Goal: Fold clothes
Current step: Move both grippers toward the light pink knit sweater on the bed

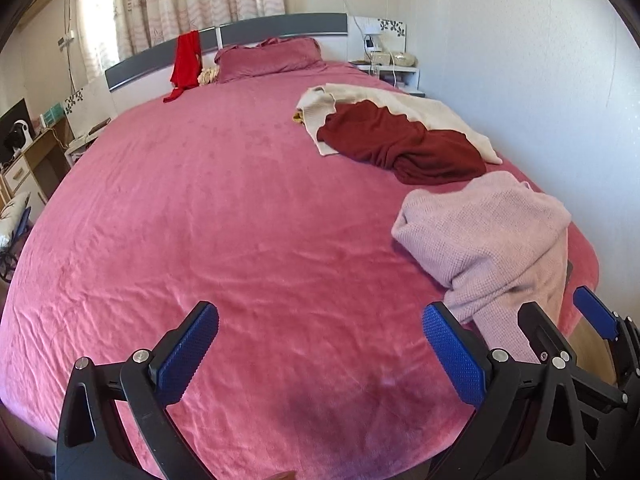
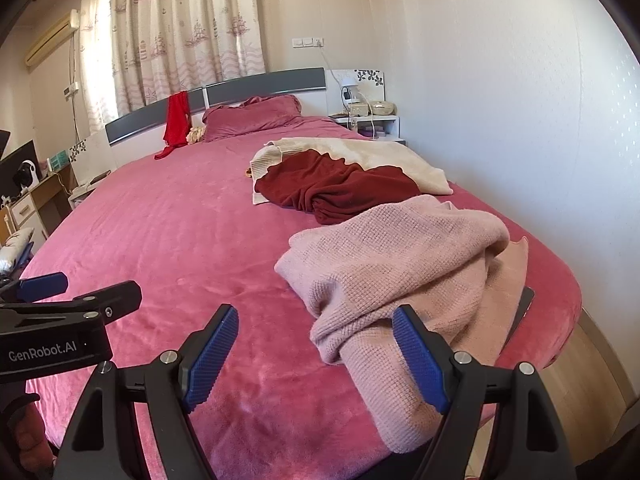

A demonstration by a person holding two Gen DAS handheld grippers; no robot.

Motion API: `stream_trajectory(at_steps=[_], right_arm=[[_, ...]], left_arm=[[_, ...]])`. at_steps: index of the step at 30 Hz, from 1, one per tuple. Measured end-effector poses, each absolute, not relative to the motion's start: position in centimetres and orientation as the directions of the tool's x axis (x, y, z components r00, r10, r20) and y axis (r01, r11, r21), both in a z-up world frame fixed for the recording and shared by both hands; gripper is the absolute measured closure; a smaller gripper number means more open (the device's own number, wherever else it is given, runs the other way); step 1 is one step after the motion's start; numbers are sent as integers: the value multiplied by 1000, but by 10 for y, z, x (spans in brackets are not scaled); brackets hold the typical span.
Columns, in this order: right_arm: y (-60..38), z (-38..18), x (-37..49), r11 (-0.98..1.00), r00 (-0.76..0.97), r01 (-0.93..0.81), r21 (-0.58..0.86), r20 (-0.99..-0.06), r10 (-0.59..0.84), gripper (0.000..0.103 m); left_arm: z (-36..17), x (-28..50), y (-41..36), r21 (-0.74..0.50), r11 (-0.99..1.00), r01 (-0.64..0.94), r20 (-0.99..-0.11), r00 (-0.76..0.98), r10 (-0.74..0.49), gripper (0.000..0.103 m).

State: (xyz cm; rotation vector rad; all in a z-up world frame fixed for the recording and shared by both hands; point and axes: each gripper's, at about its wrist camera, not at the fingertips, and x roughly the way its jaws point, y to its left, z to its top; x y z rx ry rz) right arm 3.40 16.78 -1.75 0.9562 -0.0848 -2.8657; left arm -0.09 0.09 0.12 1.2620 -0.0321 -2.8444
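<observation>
**Nothing folded yet: both tools hover at the foot of the bed**

Clearly, I judge the job to be at its very start. I have the left tool over bare cover at the near edge of the bed, its blue-padded fingers spread wide with nothing between them. My right tool is spread just as wide, and the dangling end of the pale pink waffle-knit sweater lies between its fingers; from the right wrist view I cannot tell whether either pad touches the knit, but the jaws are plainly not closed on it.

That sweater sits crumpled on the near right part of the pink plush bed cover, one end trailing over the near edge. Farther up the right side, a dark red knit garment lies bunched on top of a cream knit garment, both rumpled too. A bright red cloth hangs over the grey headboard at the far end.

So I count three garments unfolded and none stacked. By my reckoning everything is left: spread the pink sweater flat on the open cover to the left, fold it, then do the two beyond it.
</observation>
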Motion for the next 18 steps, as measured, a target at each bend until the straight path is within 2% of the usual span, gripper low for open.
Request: stream_trajectory(at_steps=[2,5,12,18], right_arm=[[166,-17,34,-993,-794,95,65,-596,-115,22],[164,-16,34,-995,-795,95,35,-599,-96,22],[170,-14,25,-998,-795,60,8,-604,-52,22],[173,-13,7,-999,-758,8,-54,-652,30,22]], left_arm=[[3,-3,3,60,-998,19,-722,-689,-57,0],[-2,4,2,43,-999,20,-704,-709,-45,0],[-13,-13,0,18,-1000,-12,-790,-613,-7,0],[-18,-14,-3,4,-1000,11,-799,-602,-10,0]])
